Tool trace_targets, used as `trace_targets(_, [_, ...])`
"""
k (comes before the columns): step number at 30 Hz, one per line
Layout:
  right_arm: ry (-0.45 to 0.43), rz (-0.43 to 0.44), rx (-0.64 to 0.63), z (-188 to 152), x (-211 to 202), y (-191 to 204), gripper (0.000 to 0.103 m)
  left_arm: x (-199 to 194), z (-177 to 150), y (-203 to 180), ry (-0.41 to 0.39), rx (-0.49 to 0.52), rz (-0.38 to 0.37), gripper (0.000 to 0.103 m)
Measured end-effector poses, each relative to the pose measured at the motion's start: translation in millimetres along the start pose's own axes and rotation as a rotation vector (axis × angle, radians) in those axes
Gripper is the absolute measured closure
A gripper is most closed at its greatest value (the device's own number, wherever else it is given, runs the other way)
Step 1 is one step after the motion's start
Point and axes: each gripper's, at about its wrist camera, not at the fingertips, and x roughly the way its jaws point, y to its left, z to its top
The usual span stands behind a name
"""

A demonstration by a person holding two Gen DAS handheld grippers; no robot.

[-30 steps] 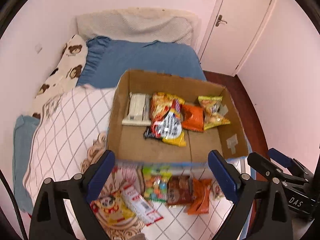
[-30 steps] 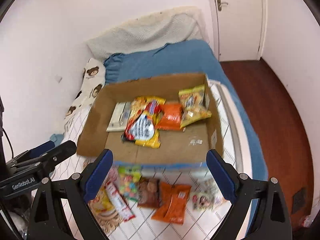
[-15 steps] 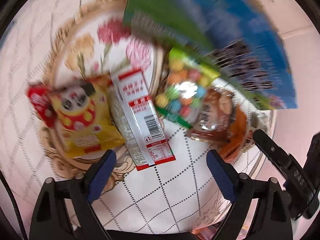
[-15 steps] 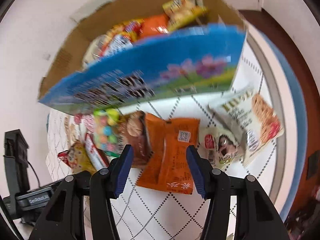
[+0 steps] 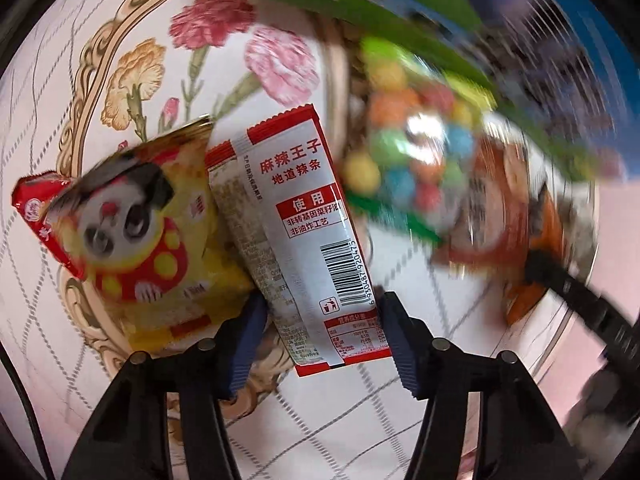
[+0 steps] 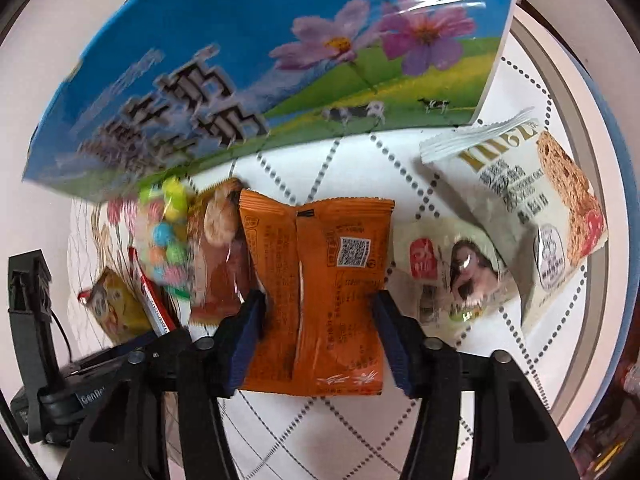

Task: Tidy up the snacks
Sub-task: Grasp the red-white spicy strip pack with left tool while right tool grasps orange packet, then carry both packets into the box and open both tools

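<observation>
Left tongs: just closed in, pinching glossy red-and-white spicy-strip packet.
Right tongs: just closed in, pinching crinkled orange packet.
Bedspread: white, dotted diamonds.

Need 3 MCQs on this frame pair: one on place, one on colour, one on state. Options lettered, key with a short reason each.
1. Where does the box sit relative to the loose snack packets in the right wrist view?
A. above them in the picture
B. below them
C. under the gripper

2. What colour is the packet between the right gripper's fingers?
A. green
B. orange
C. purple

3. What lies between the left gripper's fingers?
A. nothing
B. the yellow panda bag
C. the red-and-white packet

Answers:
1 A, its blue printed side fills the top of the picture, packets lie below.
2 B, an orange packet with a QR code sits between the pads.
3 C, the barcode end lies between the pads; the yellow panda bag lies to the left.
</observation>
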Motion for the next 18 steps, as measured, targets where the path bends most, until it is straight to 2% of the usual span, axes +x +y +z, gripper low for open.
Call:
trace_targets(4, [0.057, -0.011, -0.055, -29.2, -0.8, 5.0, 0.050, 12.8, -44.0, -22.0, 0.064, 0.151, 0.037, 0.047])
trace_targets(7, [0.117, -0.027, -0.104, -58.5, 0.0, 6.9, 0.050, 19.3, -69.1, -26.8, 0.089, 0.188, 0.036, 0.047])
trace_targets(10, [0.158, -0.025, -0.118, -76.3, 0.8, 6.0, 0.048, 24.1, -72.1, -17.8, 0.106, 0.128, -0.021, 0.043])
trace_targets(12, [0.172, -0.006, -0.086, -79.8, 0.7, -0.1, 0.044, 26.3, -69.1, -6.6, 0.116, 0.042, -0.095, 0.042])
trace_targets(15, [0.143, 0.007, -0.052, -78.5, -6.2, -10.6, 0.043, 31.2, -66.7, 11.4, 0.119, -0.086, -0.184, 0.042])
trace_targets(18, [0.119, 0.005, -0.039, -76.1, -10.7, -17.1, 0.041, 35.6, -68.8, 16.1, 0.114, -0.143, -0.204, 0.042])
